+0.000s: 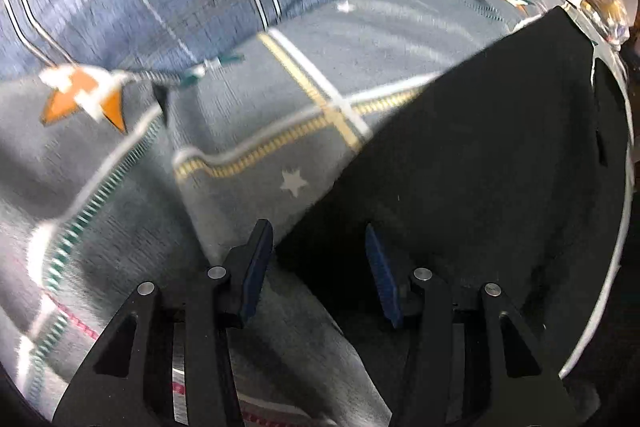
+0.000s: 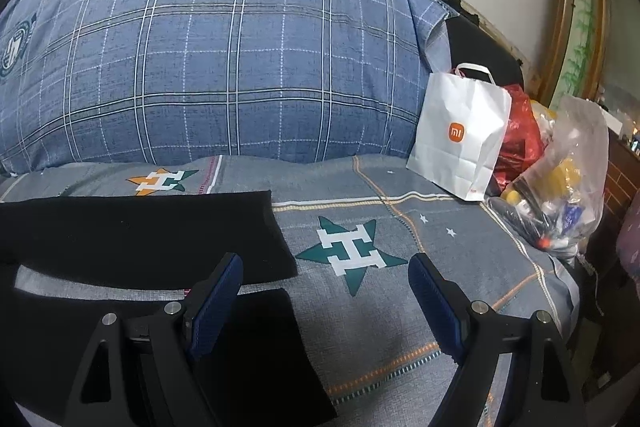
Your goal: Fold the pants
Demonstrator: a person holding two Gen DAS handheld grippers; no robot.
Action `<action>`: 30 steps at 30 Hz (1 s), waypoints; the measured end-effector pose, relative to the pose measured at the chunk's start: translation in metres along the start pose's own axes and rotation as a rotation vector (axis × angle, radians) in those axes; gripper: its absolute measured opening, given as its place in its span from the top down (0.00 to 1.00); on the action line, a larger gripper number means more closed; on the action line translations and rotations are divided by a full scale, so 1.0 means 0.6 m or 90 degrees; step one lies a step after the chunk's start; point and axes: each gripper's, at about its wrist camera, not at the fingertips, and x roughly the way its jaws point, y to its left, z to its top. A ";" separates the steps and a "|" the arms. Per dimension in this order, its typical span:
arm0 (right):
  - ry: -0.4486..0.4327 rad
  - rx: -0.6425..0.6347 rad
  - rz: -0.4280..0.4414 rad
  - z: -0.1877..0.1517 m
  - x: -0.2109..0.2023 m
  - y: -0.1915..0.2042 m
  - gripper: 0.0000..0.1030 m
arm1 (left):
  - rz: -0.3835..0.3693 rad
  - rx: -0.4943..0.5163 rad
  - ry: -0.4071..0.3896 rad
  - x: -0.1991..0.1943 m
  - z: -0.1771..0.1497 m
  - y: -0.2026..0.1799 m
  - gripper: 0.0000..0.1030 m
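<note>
Black pants (image 1: 480, 163) lie flat on a grey bedsheet (image 1: 248, 99) with star patterns. In the left wrist view my left gripper (image 1: 320, 251) is open and empty, low over the near left edge of the pants. In the right wrist view the two pant legs (image 2: 140, 235) stretch out side by side at the left, their cuffs ending near the middle. My right gripper (image 2: 324, 283) is open and empty, its left finger over the nearer leg's cuff, its right finger over bare sheet.
A large blue plaid pillow (image 2: 224, 55) lies along the back of the bed. A white paper bag (image 2: 460, 135), a red bag (image 2: 520, 139) and a clear plastic bag of items (image 2: 560, 187) stand at the right edge of the bed.
</note>
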 end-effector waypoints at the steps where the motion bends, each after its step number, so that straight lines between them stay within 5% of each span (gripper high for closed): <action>1: 0.000 0.001 0.001 0.001 0.000 0.001 0.20 | -0.002 0.000 0.002 0.001 -0.001 -0.002 0.52; 4: -0.006 -0.007 -0.002 0.002 -0.002 0.005 0.20 | -0.006 -0.005 -0.001 0.000 -0.001 -0.002 0.55; 7: -0.013 -0.004 -0.008 0.002 -0.005 0.000 0.20 | 0.023 -0.008 -0.019 -0.015 -0.007 -0.010 0.92; 9: -0.015 0.017 -0.012 0.004 -0.005 -0.011 0.20 | 0.035 -0.005 -0.031 -0.026 -0.014 -0.021 0.95; 21: -0.005 0.116 -0.025 -0.008 -0.007 -0.077 0.20 | 0.071 0.064 -0.156 -0.161 -0.066 -0.141 0.96; 30: 0.011 0.188 0.004 -0.026 -0.008 -0.118 0.20 | 0.121 0.071 -0.211 -0.197 -0.112 -0.205 0.96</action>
